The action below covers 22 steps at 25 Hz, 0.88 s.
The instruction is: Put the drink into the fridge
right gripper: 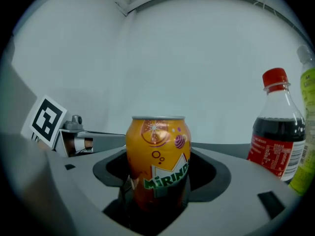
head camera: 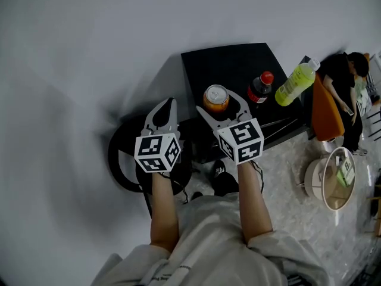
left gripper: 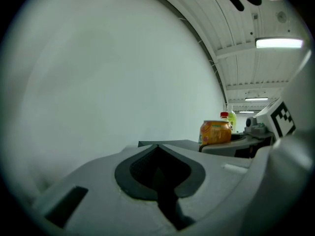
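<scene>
1. The left gripper point(left gripper: 158, 147) has its jaws pressed together, with nothing between them.
2. A white wall point(left gripper: 98, 73) fills the left.
3. Far right stands an orange can point(left gripper: 215, 132), with a red-capped bottle point(left gripper: 224, 115) and a green bottle point(left gripper: 232, 121) behind it.
4. A ceiling lamp point(left gripper: 279, 43) glows above.

1 orange Mirinda can point(head camera: 216, 98) stands upright, lid up, on the black cabinet point(head camera: 232, 64) top, near its front edge.
</scene>
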Motion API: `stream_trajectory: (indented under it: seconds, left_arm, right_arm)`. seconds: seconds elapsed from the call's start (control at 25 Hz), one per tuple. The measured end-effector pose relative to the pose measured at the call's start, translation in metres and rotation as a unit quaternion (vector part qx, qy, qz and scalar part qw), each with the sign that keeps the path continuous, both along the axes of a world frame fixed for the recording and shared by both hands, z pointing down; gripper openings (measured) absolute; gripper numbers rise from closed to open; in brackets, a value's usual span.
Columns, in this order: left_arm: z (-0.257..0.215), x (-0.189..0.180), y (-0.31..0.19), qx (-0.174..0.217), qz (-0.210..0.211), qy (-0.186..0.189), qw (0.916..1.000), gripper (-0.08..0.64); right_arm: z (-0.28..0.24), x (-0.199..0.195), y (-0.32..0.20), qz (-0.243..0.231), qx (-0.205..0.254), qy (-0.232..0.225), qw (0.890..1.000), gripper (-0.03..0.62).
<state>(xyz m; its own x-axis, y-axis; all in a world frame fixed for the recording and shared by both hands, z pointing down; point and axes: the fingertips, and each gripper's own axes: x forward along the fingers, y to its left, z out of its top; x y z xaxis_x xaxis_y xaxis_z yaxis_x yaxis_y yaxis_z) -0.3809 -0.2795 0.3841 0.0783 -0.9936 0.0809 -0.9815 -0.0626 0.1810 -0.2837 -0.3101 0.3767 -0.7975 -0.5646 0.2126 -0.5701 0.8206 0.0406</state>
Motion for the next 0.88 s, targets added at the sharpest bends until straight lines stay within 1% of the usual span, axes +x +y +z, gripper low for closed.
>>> stream_trajectory:
  seconds: [0.12, 0.2, 0.24, 0.32, 0.4, 0.48, 0.56, 0.6, 0.64, 0.72, 0.8, 0.84, 0.88]
  left_arm:
    - [0.002, 0.0, 0.007, 0.0, -0.003, 0.0, 1.0, 0.009]
    - [0.005, 0.001, 0.019, -0.008, -0.005, 0.008, 0.9999, 0.009]
    - [0.006, 0.003, 0.023, -0.012, -0.001, 0.013, 0.9998, 0.009]
    - [0.006, 0.016, 0.029, -0.013, 0.021, 0.024, 0.9994, 0.009]
    - [0.004, 0.035, 0.037, -0.003, 0.054, 0.038, 0.9978, 0.009]
    - [0.005, 0.058, 0.051, 0.005, 0.083, 0.038, 0.9958, 0.008]
    - [0.013, 0.081, 0.068, 0.007, 0.096, 0.015, 0.9952, 0.009]
    - [0.019, 0.093, 0.077, 0.008, 0.102, 0.001, 0.9948, 0.008]
    - [0.025, 0.105, 0.085, 0.008, 0.109, -0.01, 0.994, 0.009]
    - [0.041, 0.125, 0.1, 0.004, 0.12, -0.019, 0.9925, 0.009]
    - [0.061, 0.14, 0.111, -0.012, 0.12, -0.033, 0.9921, 0.009]
    - [0.074, 0.147, 0.116, -0.026, 0.118, -0.054, 0.9912, 0.009]
    - [0.088, 0.156, 0.12, -0.041, 0.116, -0.084, 0.9888, 0.008]
  right_arm:
    - [-0.001, 0.006, 0.001, 0.024, 0.026, -0.001, 0.999, 0.311]
    - [-0.001, 0.01, 0.011, 0.037, 0.032, -0.007, 0.999, 0.311]
    - [-0.004, 0.013, 0.015, 0.044, 0.033, -0.017, 0.998, 0.311]
    - [-0.011, 0.024, 0.025, 0.061, 0.034, -0.043, 0.997, 0.311]
    - [-0.016, 0.039, 0.035, 0.071, 0.04, -0.06, 0.995, 0.311]
    - [-0.016, 0.058, 0.046, 0.073, 0.037, -0.081, 0.993, 0.311]
    - [-0.01, 0.084, 0.06, 0.079, 0.021, -0.103, 0.991, 0.311]
    - [-0.007, 0.098, 0.067, 0.087, 0.017, -0.106, 0.99, 0.311]
    - [-0.002, 0.111, 0.075, 0.096, 0.015, -0.102, 0.99, 0.311]
    - [0.017, 0.133, 0.09, 0.117, 0.013, -0.089, 0.989, 0.311]
    - [0.05, 0.149, 0.1, 0.137, 0.001, -0.084, 0.987, 0.311]
    - [0.072, 0.156, 0.104, 0.144, -0.012, -0.081, 0.986, 0.311]
    - [0.095, 0.162, 0.105, 0.146, -0.029, -0.077, 0.986, 0.311]
